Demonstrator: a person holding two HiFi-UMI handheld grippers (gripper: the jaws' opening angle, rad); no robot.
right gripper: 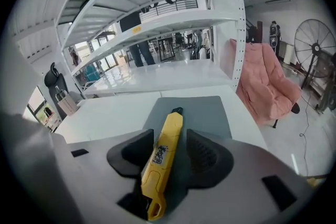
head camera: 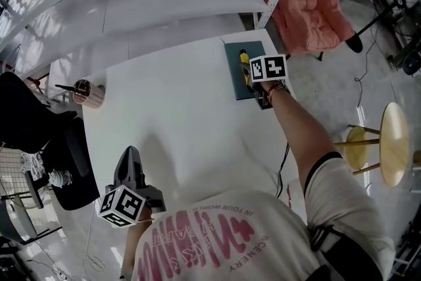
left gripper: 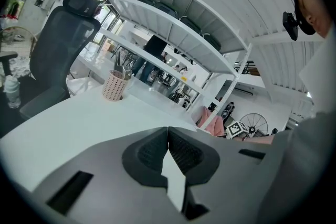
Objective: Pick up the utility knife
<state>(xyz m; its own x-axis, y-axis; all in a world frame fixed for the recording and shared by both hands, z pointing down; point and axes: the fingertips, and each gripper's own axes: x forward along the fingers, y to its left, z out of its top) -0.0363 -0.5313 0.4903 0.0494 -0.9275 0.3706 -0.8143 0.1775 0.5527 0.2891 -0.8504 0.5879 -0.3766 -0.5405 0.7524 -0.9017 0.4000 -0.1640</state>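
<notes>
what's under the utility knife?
A dark mat on the white table. The utility knife lies on it between the open right tongs, which cover the mat's near end.

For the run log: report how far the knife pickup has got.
Done: the right gripper straddles the utility knife on the grey mat. In hand: its jaws stand apart, no grip yet. Left: shut on the knife and lift. The left gripper is shut and empty.
</notes>
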